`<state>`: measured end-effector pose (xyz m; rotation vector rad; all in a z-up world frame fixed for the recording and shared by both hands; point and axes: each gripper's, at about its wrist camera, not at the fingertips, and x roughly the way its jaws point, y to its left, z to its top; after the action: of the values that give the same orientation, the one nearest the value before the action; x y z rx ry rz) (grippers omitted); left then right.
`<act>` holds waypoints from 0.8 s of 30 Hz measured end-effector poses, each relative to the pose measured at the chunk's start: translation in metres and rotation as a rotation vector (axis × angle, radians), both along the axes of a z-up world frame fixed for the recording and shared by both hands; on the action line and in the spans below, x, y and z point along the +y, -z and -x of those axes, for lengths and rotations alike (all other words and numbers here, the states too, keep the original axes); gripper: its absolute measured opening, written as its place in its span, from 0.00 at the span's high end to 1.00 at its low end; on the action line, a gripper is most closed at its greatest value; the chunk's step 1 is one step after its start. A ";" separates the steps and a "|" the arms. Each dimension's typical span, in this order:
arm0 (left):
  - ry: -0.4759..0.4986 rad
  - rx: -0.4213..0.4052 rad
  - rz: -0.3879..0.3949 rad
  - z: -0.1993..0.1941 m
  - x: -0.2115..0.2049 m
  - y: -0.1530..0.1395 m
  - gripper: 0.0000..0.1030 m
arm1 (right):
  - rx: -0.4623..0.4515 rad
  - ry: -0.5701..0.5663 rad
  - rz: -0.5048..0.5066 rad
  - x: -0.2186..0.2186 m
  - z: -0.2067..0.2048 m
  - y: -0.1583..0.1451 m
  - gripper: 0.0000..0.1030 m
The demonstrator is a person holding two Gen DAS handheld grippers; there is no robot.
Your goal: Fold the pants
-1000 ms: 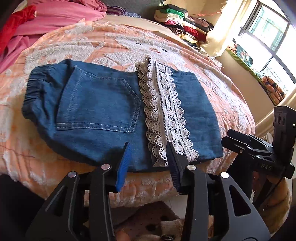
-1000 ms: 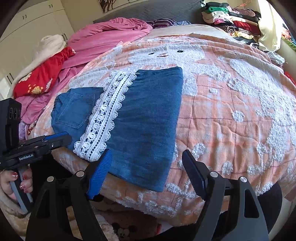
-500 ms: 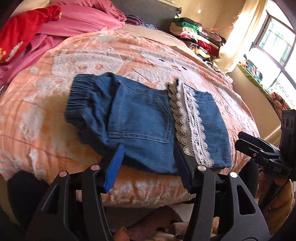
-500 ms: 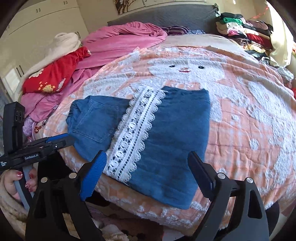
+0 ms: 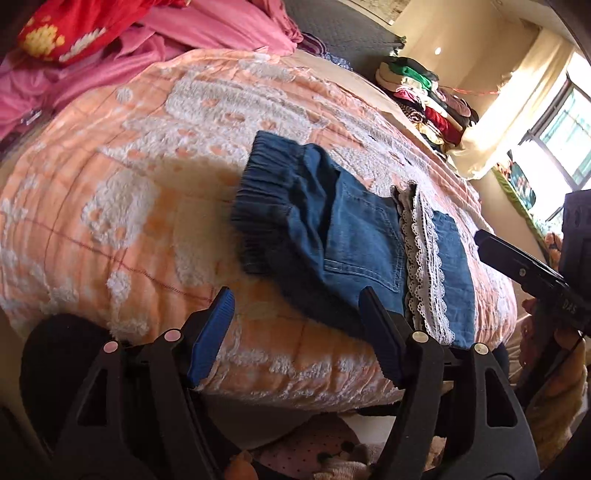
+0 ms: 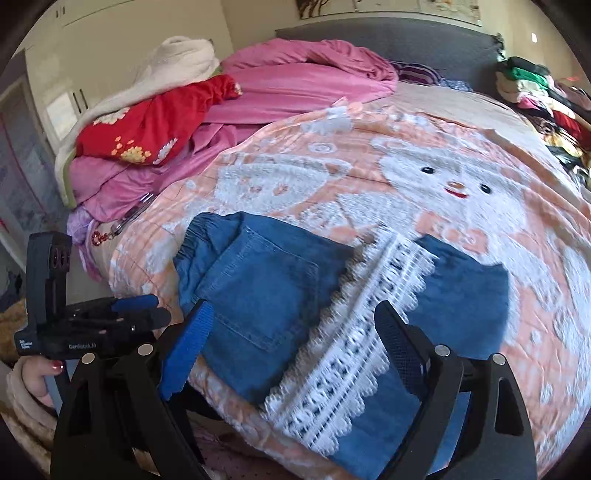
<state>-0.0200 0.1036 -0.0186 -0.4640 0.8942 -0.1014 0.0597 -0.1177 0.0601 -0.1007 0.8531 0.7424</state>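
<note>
folded pants [image 6: 280, 295] on bed, just beyond 2 empty grippers, left gripper [image 5: 295, 325] widening, right gripper [image 6: 291, 343] probably clear

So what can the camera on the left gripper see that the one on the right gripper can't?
Only the left wrist view shows the bright window and the curtain beside it.

Only the right wrist view shows the white blanket on the heap, the wall picture, and the smiling face woven into the bedspread.

Both show the folded jeans with their white lace trim, the orange bedspread, pink bedding, a red garment and the stacked clothes.
</note>
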 end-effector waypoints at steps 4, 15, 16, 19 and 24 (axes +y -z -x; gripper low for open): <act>-0.002 0.020 0.101 -0.002 0.009 0.013 0.40 | 0.022 -0.077 0.004 0.030 -0.015 0.000 0.14; 0.033 0.042 0.260 -0.018 0.008 0.030 0.40 | 0.078 -0.230 0.078 0.100 -0.057 0.009 0.14; 0.031 0.045 0.267 -0.020 0.008 0.031 0.40 | 0.084 -0.249 0.083 0.106 -0.059 0.011 0.14; 0.024 0.054 0.293 -0.026 0.007 0.036 0.40 | 0.112 -0.285 0.094 0.122 -0.068 0.017 0.14; 0.013 0.046 0.313 -0.029 0.007 0.039 0.44 | 0.171 -0.339 0.096 0.147 -0.080 0.030 0.14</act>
<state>0.0094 0.1106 -0.0575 -0.7543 0.9302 -0.2456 0.1395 0.0289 0.0302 -0.2750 1.0491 1.0384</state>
